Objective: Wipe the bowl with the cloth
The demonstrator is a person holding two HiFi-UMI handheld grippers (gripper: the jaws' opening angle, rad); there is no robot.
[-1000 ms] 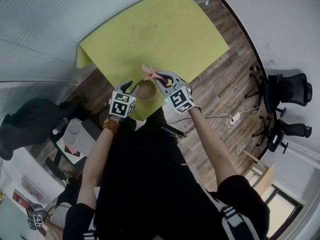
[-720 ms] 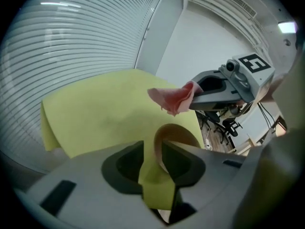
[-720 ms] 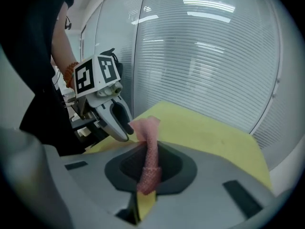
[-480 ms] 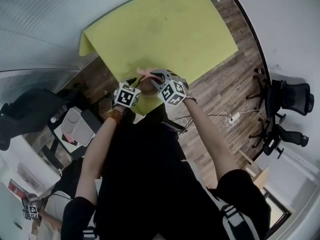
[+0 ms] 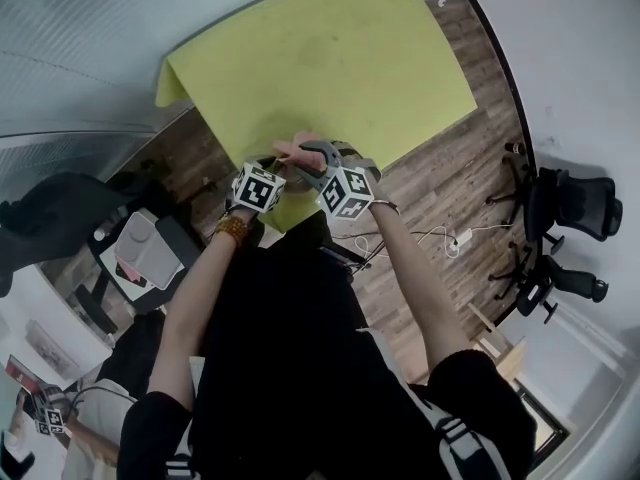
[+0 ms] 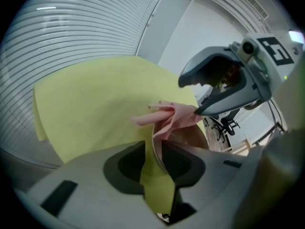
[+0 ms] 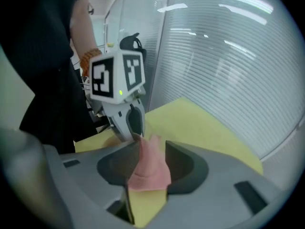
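bowl (image 6: 189, 137) rim sits clamped in my left gripper (image 6: 151, 150); right gripper (image 7: 148, 152) just opened, cloth (image 7: 150, 168) loose between its jaws at the bowl (wiping likely needs a re-grip).

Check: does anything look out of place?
The right hand-held gripper has just been opening its jaws, so the pink cloth sits loose between them, by the bowl in the left hand-held gripper. The yellow mat droops at its left corner.

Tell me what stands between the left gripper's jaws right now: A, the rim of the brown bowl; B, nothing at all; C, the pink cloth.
A: in the left gripper view, the left gripper has the thin rim of the bowl between its jaws, and the pink cloth lies farther out.
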